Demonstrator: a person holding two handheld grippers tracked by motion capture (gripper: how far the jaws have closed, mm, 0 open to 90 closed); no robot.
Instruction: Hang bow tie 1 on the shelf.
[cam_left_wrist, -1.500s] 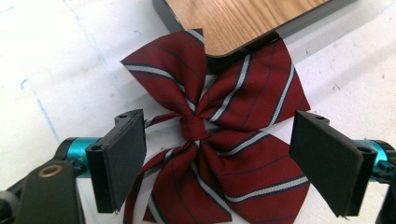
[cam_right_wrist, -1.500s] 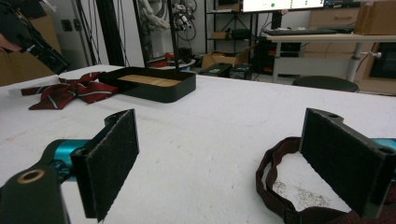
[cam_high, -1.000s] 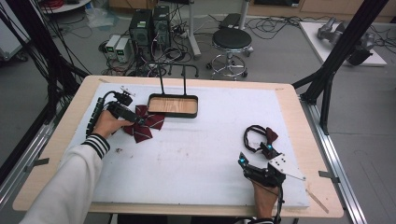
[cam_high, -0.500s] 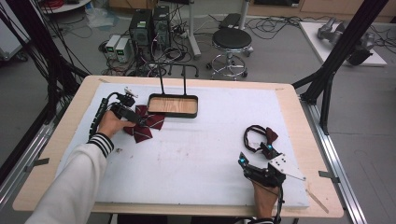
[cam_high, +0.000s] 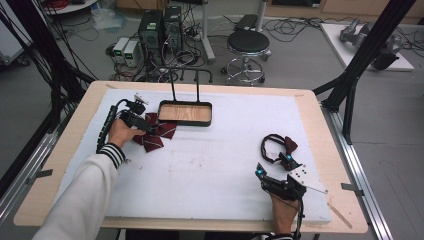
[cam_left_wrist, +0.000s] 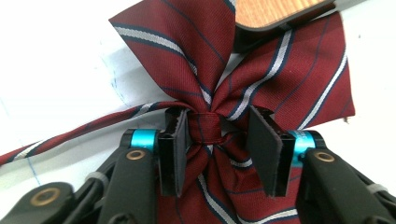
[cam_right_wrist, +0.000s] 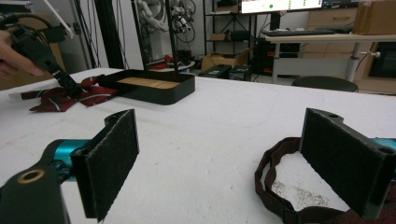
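The maroon striped bow tie (cam_left_wrist: 219, 88) lies on the white tabletop (cam_high: 220, 155) at the far left, just in front of the near left corner of the black tray with a wooden floor (cam_high: 185, 113); one wing touches that tray's rim. The left gripper (cam_left_wrist: 219, 140) has its fingers (cam_left_wrist: 175, 154) set either side of the bow's centre knot; they have just been closing, the left one touches the knot, the right one stands a little off it. The tie's neck strap (cam_left_wrist: 70, 133) trails off left. At the near right, the right gripper (cam_high: 275, 172) rests with fingers (cam_right_wrist: 112, 158) wide apart, beside a second bow tie with a dark strap loop (cam_high: 277, 147).
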